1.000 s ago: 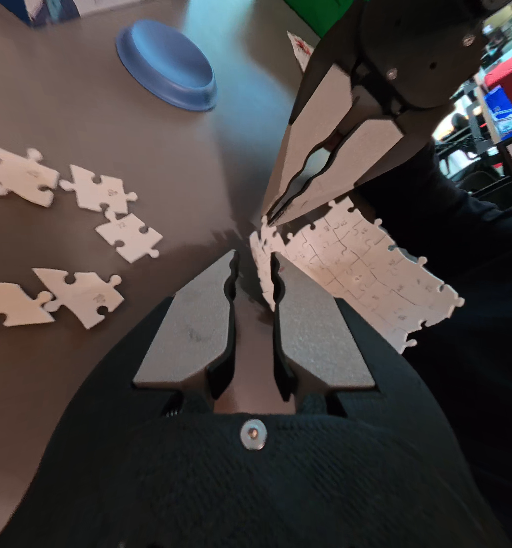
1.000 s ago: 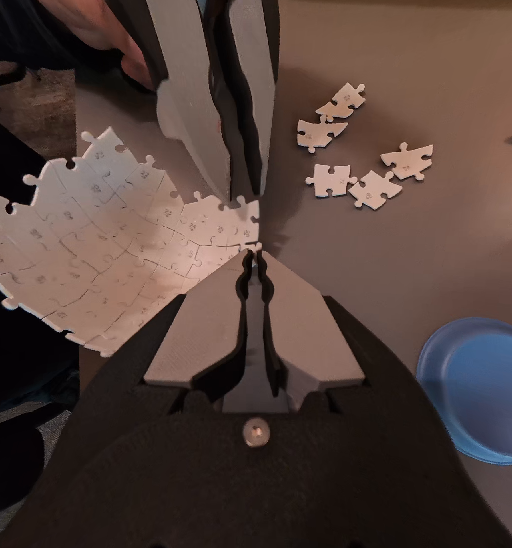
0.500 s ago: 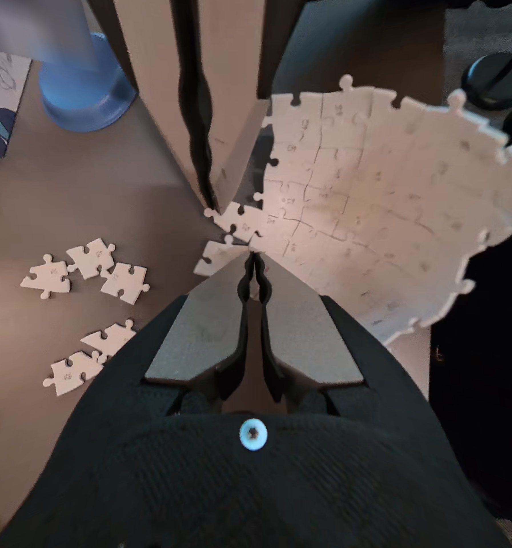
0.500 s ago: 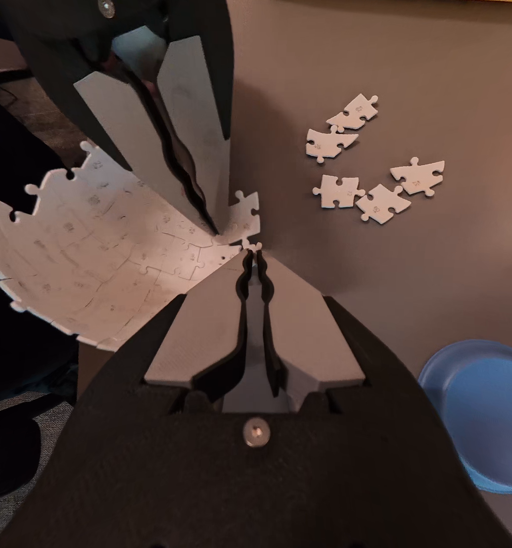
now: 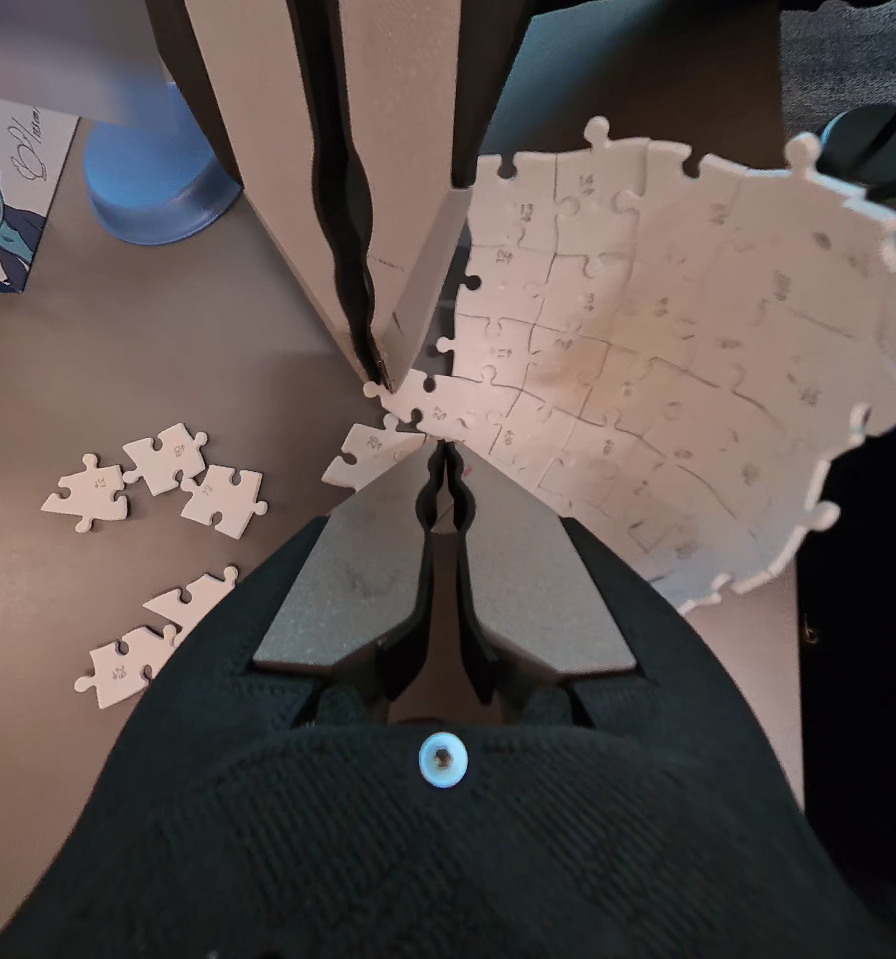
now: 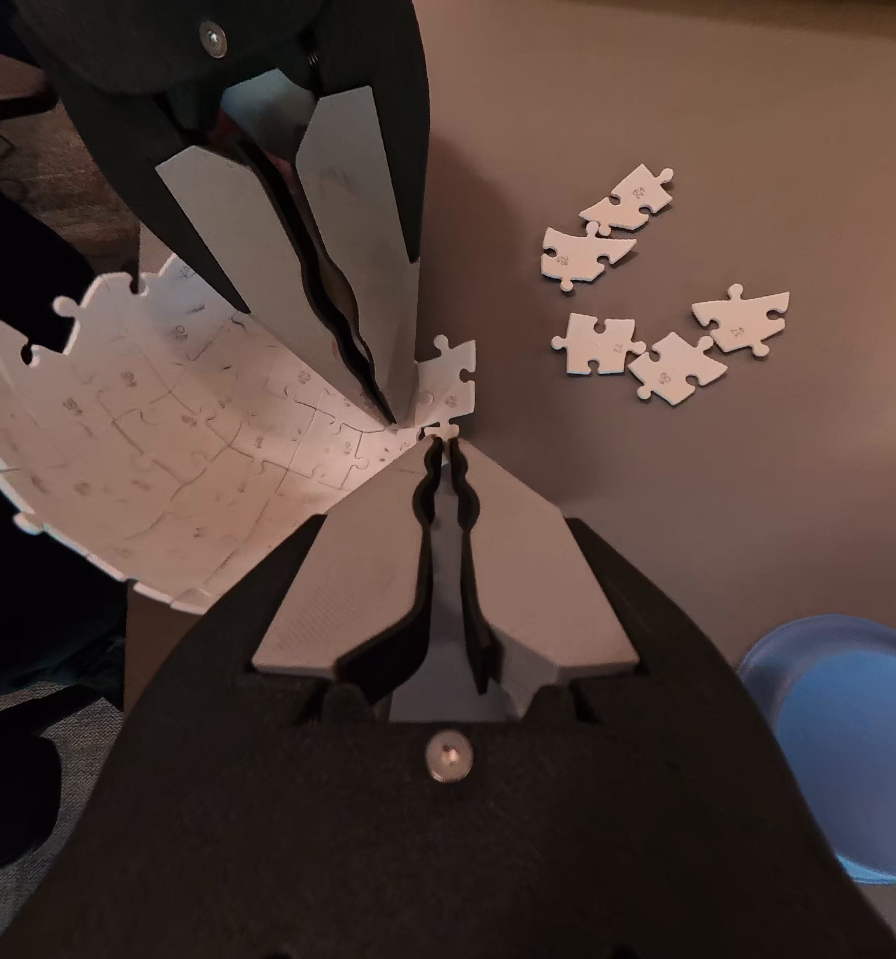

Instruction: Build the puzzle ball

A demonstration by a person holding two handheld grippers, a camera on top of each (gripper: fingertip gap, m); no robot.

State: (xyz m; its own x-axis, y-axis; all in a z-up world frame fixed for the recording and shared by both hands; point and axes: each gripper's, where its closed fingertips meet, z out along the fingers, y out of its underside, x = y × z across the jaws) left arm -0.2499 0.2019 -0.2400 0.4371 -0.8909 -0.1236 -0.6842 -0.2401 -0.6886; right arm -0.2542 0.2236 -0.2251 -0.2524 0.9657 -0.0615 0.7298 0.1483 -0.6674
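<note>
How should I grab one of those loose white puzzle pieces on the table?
A loose puzzle piece lies flat on the table, so probably come straight down and pinch two opposite plain edges, avoiding the knobs; it looks thin.

A blue dish runs off the right wrist view's edge; in the left wrist view two loose puzzle pieces slip partly behind the left gripper, and a printed box is cropped.
</note>
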